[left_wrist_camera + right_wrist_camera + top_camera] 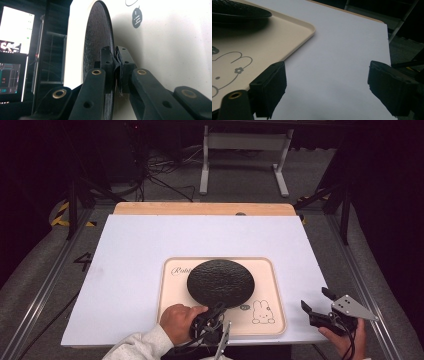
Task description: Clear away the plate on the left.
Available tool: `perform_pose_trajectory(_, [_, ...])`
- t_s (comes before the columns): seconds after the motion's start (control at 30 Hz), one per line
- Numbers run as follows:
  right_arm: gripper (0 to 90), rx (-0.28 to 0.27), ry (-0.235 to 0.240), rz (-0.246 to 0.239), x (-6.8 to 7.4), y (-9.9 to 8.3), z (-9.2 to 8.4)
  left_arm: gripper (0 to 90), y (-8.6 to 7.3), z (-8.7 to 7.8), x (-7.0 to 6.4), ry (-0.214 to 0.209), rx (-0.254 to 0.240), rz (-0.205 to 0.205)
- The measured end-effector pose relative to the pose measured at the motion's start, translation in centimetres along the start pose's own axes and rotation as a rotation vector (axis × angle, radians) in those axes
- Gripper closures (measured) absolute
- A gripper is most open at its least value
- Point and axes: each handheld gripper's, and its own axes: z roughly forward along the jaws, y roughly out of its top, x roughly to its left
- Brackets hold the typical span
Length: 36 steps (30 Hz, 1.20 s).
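Two hands come in at the near edge of the table (125,245). One holds the left gripper (216,311), its jaws clamped on the near rim of the black plate (220,282). That plate sits over the cream tray (267,270), which has a bunny drawing (263,312) on its near right part. Off to the right, the right gripper (316,301) hangs over the near right corner of the white table, jaws wide apart and holding nothing.
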Motion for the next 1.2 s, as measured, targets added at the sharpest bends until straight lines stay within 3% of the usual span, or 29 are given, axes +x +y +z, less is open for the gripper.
perform_pose_trajectory(0.13, [16.1,0.001,0.001,0.001,0.0,0.0,0.0,87.1,-0.1,0.1,-0.1,-0.023,-0.009,-0.012])
perform_pose_trajectory(0.27, [16.1,0.004,0.003,-0.002,0.0,0.0,0.1,87.2,-0.2,0.3,-0.2,-0.027,-0.014,-0.001])
perform_pose_trajectory(0.5, [16.1,0.006,0.000,-0.003,0.0,0.0,0.0,86.9,-0.4,0.4,-0.4,-0.030,-0.028,-0.016])
perform_pose_trajectory(1.2, [16.1,0.001,-0.001,-0.001,-0.1,-0.1,0.0,76.4,-1.3,1.1,-0.8,-0.190,-0.026,-0.139])
